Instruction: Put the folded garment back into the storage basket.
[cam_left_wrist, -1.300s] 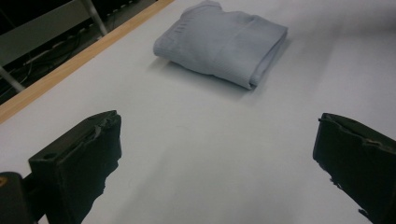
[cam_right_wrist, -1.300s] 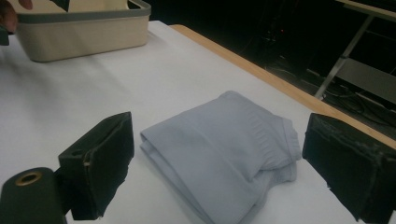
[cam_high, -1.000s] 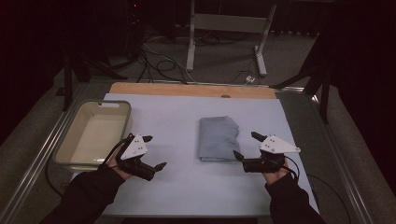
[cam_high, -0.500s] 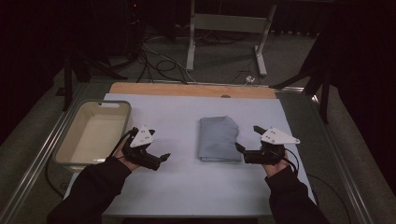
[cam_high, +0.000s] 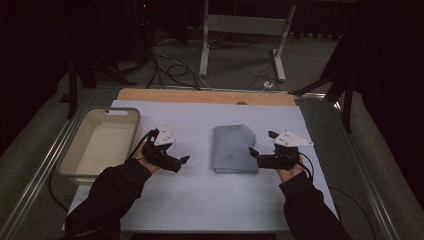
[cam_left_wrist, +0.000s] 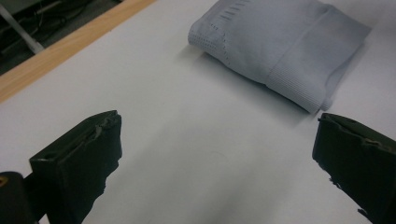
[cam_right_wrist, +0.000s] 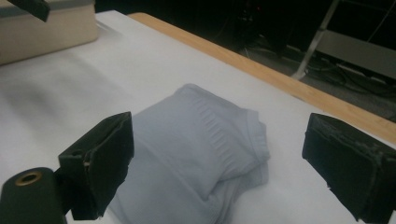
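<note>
left tongs (cam_high: 184, 161): jaws wide apart, nothing between them, held just above the bare surface (cam_high: 200, 200) a little to the left of the folded garment (cam_high: 234, 148). right tongs (cam_high: 259, 144): jaws also spread, nothing gripped, tips at the garment's right edge, near-touching; contact not resolvable from the high view.

garment: pale blue knit, folded into a compact rectangle, lies flat near the middle of the surface. in the left gripper view the ribbed hem (cam_left_wrist: 299, 88) faces the left tongs. in the right gripper view the cloth (cam_right_wrist: 196, 154) sits low between the jaws, bulging slightly at the fold.

cream tub (cam_high: 102, 145) stands at the left side of the surface, apart from the garment, beyond the left hand (cam_high: 145, 159).

judgement: step in hand looks like an approach for a two-sided pick-up of the fold. to do it well: bring the left tongs in to the left edge, keep both pairs low and level, take all layers at once on opposite edges, close together, lift evenly so the fold does not spill open.
</note>
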